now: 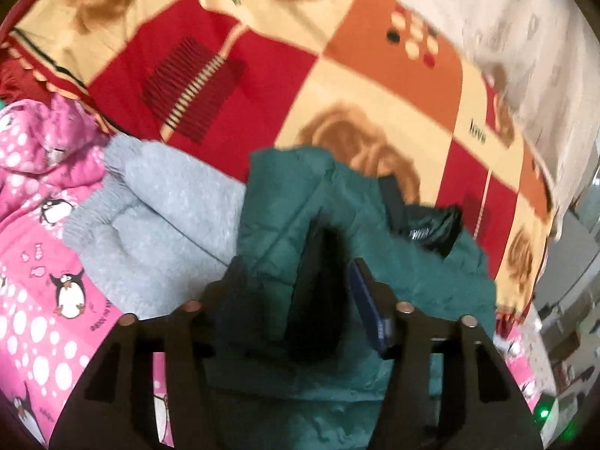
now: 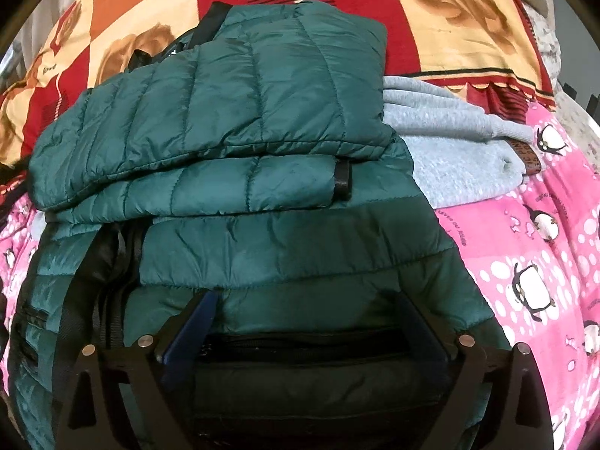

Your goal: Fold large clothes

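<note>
Jacket, green and padded, lies half folded on the bed, beside a grey sweater. Right gripper is spread around its hem. Left gripper seems to pinch a raised fold, probably to turn it over.

In my right wrist view the puffer jacket fills the centre and lower frame, folded in layers, its sleeve lying across the top of the body. My right gripper sits at the bottom centre, a finger on each side of the jacket's near edge. A sweatshirt lies to the jacket's right, partly under it. Both rest on a penguin blanket at right; a checked blanket lies behind, across the top. In my left wrist view my left gripper at bottom centre has jacket fabric between its fingers.
</note>
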Available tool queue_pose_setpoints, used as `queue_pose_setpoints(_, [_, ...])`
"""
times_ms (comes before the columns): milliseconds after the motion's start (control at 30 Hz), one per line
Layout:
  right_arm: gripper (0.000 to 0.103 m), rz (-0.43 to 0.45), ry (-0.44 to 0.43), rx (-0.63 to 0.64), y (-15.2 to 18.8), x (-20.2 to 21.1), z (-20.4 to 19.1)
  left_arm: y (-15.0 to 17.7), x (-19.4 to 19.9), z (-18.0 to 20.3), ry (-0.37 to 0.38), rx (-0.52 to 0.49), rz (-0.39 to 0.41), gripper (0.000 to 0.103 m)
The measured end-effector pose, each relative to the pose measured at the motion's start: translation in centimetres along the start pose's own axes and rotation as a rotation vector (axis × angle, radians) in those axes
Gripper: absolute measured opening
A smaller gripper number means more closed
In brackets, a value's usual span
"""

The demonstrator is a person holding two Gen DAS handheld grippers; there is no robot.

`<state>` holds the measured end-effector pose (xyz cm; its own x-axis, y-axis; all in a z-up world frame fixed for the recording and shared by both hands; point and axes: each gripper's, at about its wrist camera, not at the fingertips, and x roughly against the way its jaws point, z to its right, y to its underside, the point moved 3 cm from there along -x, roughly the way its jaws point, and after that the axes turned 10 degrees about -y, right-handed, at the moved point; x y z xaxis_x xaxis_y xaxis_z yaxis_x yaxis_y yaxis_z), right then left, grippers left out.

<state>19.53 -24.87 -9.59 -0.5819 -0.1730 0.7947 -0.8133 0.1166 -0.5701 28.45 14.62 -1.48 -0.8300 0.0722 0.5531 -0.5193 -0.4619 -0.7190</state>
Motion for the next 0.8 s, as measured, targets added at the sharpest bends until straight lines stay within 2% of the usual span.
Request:
queue_pose_setpoints(100, [0.096,-0.001,0.000,0.001,0.0,-0.1,0.0,0.1,0.3,0.6,0.063,0.032,0.000,0.064])
queue_pose_setpoints(167, [0.097,-0.001,0.000,0.002,0.0,-0.1,0.0,0.9,-0.2,1.5,0.102,-0.006,-0.047,0.064])
queue_pose_setpoints(233, [0.097,-0.001,-0.001,0.001,0.0,-0.1,0.1,2.2,-1.4,2.7,0.103,-0.059,-0.116,0.064])
queue_pose_setpoints(267, [0.097,-0.002,0.000,0.002,-0.1,-0.1,0.1,3.1,-2.3,3.4,0.117,-0.082,-0.169,0.056])
queue_pose_setpoints(300, [0.098,-0.002,0.000,0.002,-0.1,-0.1,0.1,3.7,-2.7,4.0,0.116,-0.102,-0.196,0.025])
queue_pose_setpoints(333, [0.098,-0.002,-0.001,0.002,-0.1,-0.1,0.2,4.3,-3.4,4.4,0.086,-0.137,-0.222,0.011])
queue_pose_setpoints(400, [0.098,-0.002,-0.001,0.002,-0.1,-0.1,0.2,4.1,-3.7,4.5,0.069,-0.151,-0.208,0.005])
queue_pose_setpoints(567, [0.098,-0.001,-0.001,0.003,-0.1,-0.2,0.3,0.5,-1.9,2.3,-0.006,-0.122,-0.061,0.005])
queue_pose_setpoints(633, [0.098,-0.002,0.000,0.003,-0.2,-0.2,0.4,0.1,-2.4,1.1,-0.015,-0.104,-0.075,0.005])
queue_pose_setpoints(800, [0.101,-0.014,-0.010,-0.004,-0.3,-0.4,0.8,2.2,-4.5,1.2,-0.025,-0.124,-0.191,0.010])
